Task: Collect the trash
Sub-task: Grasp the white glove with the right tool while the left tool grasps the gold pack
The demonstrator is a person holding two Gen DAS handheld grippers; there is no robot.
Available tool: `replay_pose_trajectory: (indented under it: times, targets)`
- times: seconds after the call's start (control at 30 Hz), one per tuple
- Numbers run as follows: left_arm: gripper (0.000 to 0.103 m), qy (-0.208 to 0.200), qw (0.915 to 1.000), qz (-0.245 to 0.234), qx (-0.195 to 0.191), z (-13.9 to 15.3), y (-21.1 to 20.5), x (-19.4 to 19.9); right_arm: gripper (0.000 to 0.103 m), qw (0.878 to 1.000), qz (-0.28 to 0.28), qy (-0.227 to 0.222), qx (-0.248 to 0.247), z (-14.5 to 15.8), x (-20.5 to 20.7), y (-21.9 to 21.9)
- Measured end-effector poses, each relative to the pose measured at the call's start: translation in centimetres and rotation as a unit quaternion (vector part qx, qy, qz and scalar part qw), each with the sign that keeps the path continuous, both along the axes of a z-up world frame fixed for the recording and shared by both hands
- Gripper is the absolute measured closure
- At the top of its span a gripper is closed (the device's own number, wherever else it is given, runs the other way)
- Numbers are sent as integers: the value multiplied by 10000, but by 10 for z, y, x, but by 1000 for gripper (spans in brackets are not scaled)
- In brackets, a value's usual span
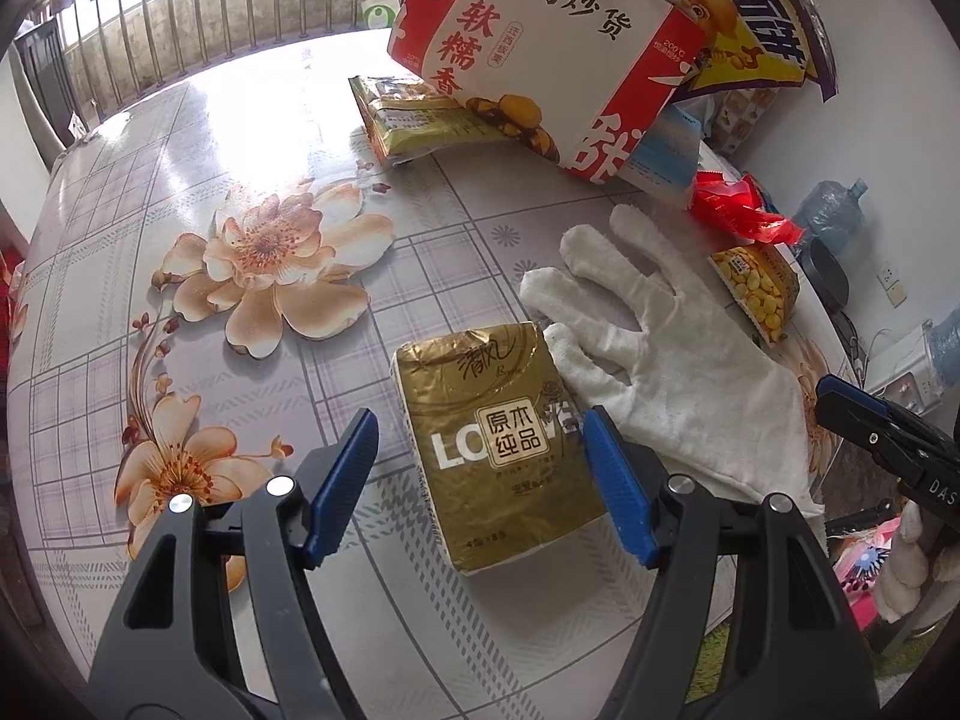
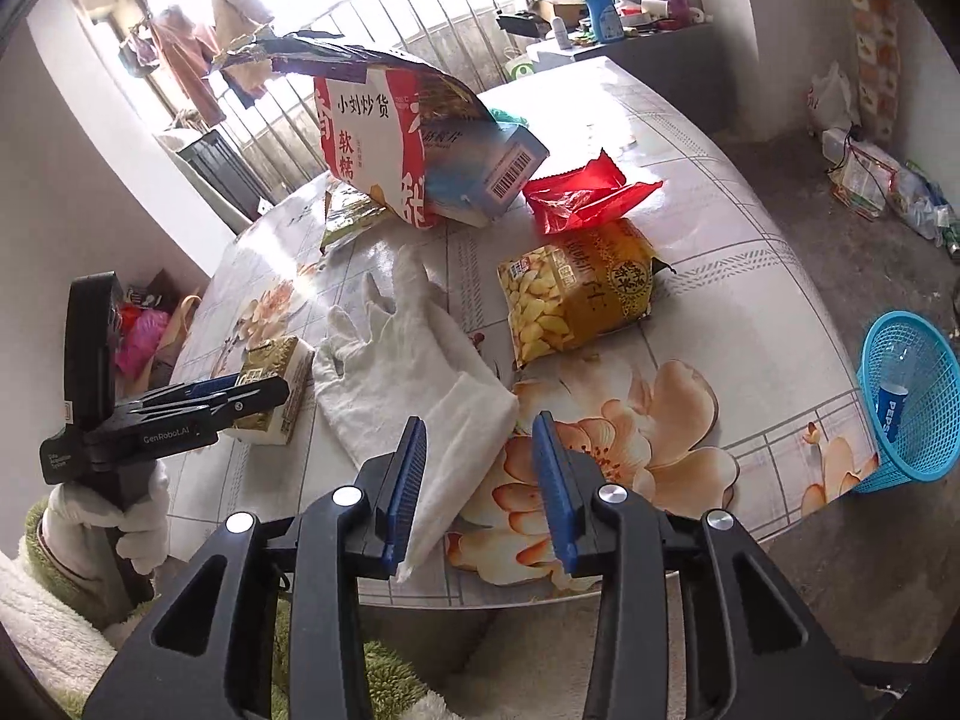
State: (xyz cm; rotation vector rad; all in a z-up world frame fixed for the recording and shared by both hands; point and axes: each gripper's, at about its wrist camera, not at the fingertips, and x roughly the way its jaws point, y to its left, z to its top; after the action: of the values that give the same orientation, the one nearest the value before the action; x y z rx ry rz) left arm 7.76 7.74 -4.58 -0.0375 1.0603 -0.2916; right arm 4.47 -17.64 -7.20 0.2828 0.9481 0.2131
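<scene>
Jaws of left gripper [image 1: 477,441] open astride tissue pack [image 1: 498,450]

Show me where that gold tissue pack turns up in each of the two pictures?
Left wrist view: the gold tissue pack lies low in the centre, between the open blue fingers.
Right wrist view: the pack sits at the left, partly behind the other gripper.
Shared landmark: the white glove lying beside it.

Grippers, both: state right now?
Left gripper: open, jaws either side of the gold tissue pack, not pressing it.
Right gripper: open, empty, over the white glove's cuff.
</scene>
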Motion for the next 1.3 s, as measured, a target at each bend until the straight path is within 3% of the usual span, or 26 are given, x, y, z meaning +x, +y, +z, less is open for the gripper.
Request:
replay_pose_trajectory:
  times: [0.1,0.33,0.5,0.6,0.73,0.9,1.0,1.07,1.2,1.27,1.3]
  targets:
    - [36,-4,10000,44,66,0,-1,1,67,9998,-10,143,-128,-10,-2,9]
    - [36,-29,9998,92,164,1,0,4,67,9974,649,273,139,-15,-22,43]
    - [36,-25,9997,169,178,3,3,5,66,9965,830,-67,-81,5,-28,36]
    - [36,37,9998,189,112,4,6,3,47,9962,782,-383,18,21,-25,26]
    - [36,72,9998,136,-92,4,9,0,41,9952,808,-521,-195,26,-5,27]
    - [36,68,9998,41,-165,1,7,-3,41,9978,610,-151,-221,4,24,32]
    - [36,32,9999,59,-149,0,6,-1,47,9973,530,56,-497,-9,27,43]
    - [36,19,9999,53,-128,-1,5,2,48,9969,412,-45,-676,-11,21,50]
    - [36,89,9999,72,-36,-5,-1,6,68,9958,177,-81,-895,-11,16,53]
    - [36,47,10000,46,15,-5,-5,6,77,9972,77,-15,-745,-12,15,48]
    - [37,26,10000,51,35,-5,-6,6,87,9985,73,71,-546,-13,16,44]
